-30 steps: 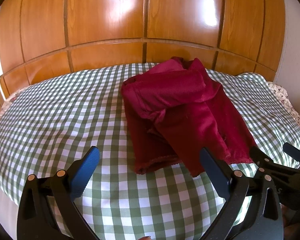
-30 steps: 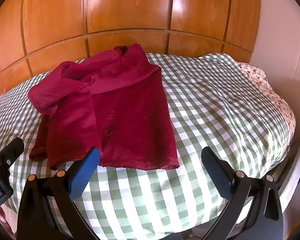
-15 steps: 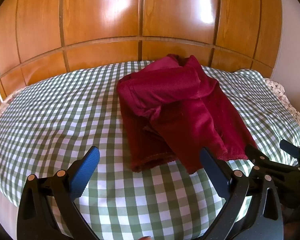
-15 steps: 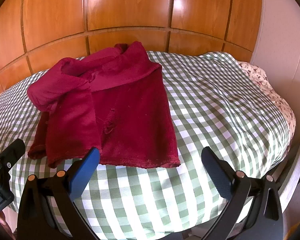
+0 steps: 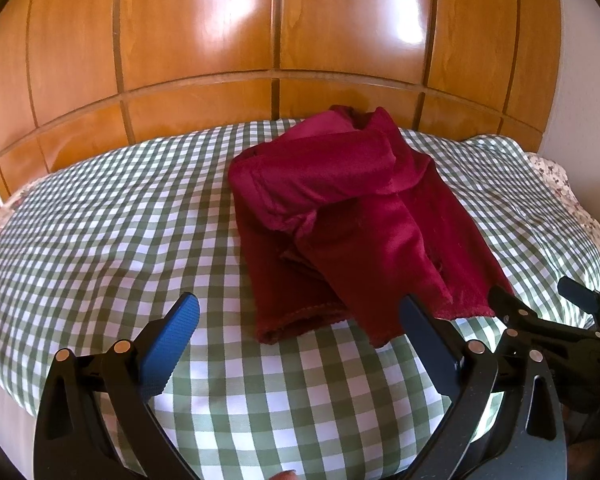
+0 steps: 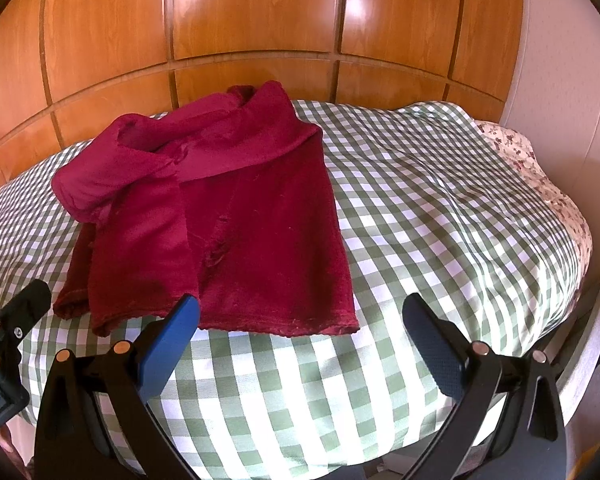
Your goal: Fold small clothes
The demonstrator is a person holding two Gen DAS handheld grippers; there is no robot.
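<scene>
Red garment [image 5: 352, 236] lying on bed [image 5: 100, 240], long axis from 6 to 12 o'clock. Left gripper [image 5: 300, 320] spread wide, empty, hem at 12 o'clock. Right gripper [image 6: 300, 320] likewise, seemingly equally near.

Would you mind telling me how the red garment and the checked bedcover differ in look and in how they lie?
The red garment is plain dark red; the checked bedcover is green and white. The garment is bunched and partly folded; the bedcover lies spread beneath it. Both are cloth, and neither gripper touches them.
</scene>
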